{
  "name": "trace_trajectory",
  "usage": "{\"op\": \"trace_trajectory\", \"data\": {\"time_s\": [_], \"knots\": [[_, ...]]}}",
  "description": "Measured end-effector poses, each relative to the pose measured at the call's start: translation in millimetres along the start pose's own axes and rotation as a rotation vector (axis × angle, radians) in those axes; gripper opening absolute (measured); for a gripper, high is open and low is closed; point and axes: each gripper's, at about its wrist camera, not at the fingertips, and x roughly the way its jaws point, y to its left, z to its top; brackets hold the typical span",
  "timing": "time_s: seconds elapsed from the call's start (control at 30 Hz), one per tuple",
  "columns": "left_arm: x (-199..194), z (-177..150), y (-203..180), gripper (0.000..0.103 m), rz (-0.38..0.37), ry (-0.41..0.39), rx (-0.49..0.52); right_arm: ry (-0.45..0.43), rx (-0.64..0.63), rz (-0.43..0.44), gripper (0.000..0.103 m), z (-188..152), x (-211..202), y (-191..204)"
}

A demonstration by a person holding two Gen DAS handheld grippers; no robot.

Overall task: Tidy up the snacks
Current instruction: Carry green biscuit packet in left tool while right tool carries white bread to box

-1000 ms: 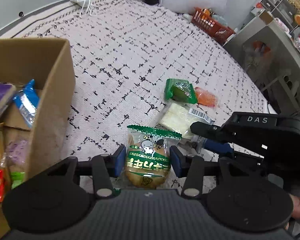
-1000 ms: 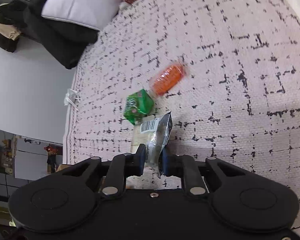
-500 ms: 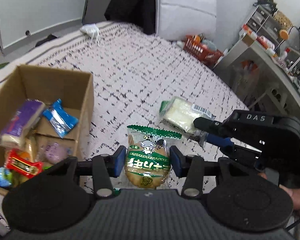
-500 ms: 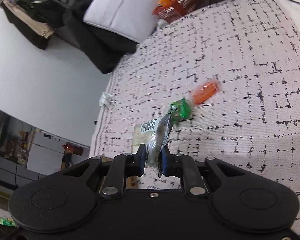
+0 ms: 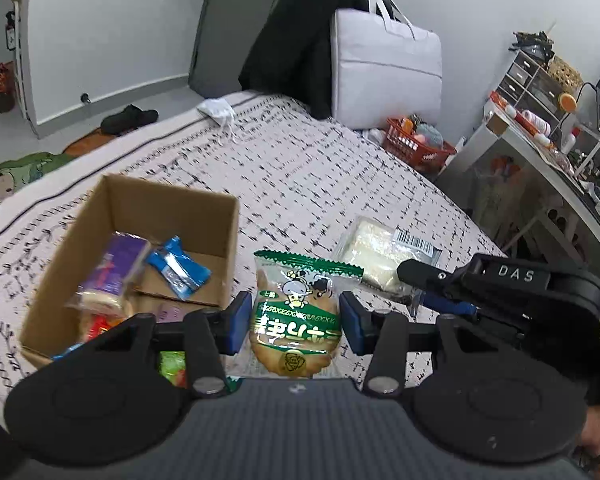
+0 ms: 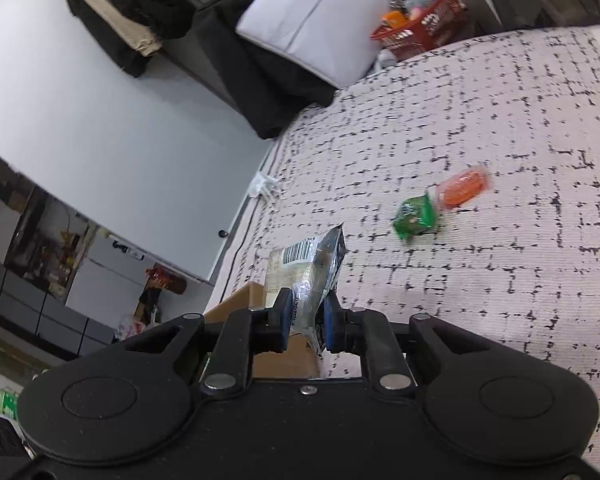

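The left gripper (image 5: 293, 322) clamps a green-labelled biscuit packet (image 5: 295, 320) just beside the cardboard box (image 5: 112, 216) of snacks, near the bed's (image 5: 300, 176) left edge. The right gripper (image 6: 306, 315) pinches a clear barcoded packet (image 6: 304, 268) (thin at the seam). A green packet (image 6: 414, 216) and an orange packet (image 6: 462, 186) lie mid-bed.

The cardboard box (image 6: 260, 308) is mostly hidden behind the right gripper (image 6: 305, 314). The green packet (image 6: 415, 216) and orange packet (image 6: 462, 186) are blurred, their print unreadable.

Box (image 5: 132, 216) w/ snacks sits left on bed (image 5: 300, 168); two packets (image 6: 414, 216) lie side by side, well right of it.
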Motion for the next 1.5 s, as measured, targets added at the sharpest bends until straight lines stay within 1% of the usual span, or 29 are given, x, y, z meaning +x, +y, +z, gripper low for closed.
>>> {"op": "trace_trajectory", "data": {"time_s": [0.23,0.43,0.7,0.9,1.13,1.3,1.37,1.43,1.5], "knots": [[-20,6,14,0.047,0.026,-0.039,-0.014,0.002,-0.055,0.034,0.016,-7,1,22],[-29,11,31,0.047,0.042,-0.061,-0.036,0.006,-0.104,0.05,0.016,-17,3,40],[-32,17,59,0.047,0.061,-0.075,-0.082,0.031,-0.168,0.049,0.016,-32,17,62],[-25,21,81,0.047,0.065,-0.071,-0.129,0.039,-0.223,0.035,0.016,-41,27,77],[-11,25,102,0.047,0.055,-0.053,-0.166,0.054,-0.301,-0.021,0.016,-55,42,91],[5,23,114,0.047,0.038,-0.025,-0.197,0.065,-0.338,-0.049,0.016,-61,54,97],[12,23,118,0.047,0.021,-0.013,-0.204,0.068,-0.344,-0.055,0.016,-63,57,100],[18,23,121,0.047,-0.018,-0.002,-0.209,0.068,-0.347,-0.06,0.016,-63,60,101],[20,24,124,0.051,-0.034,0.004,-0.221,0.065,-0.349,-0.069,0.016,-63,63,104]]}}
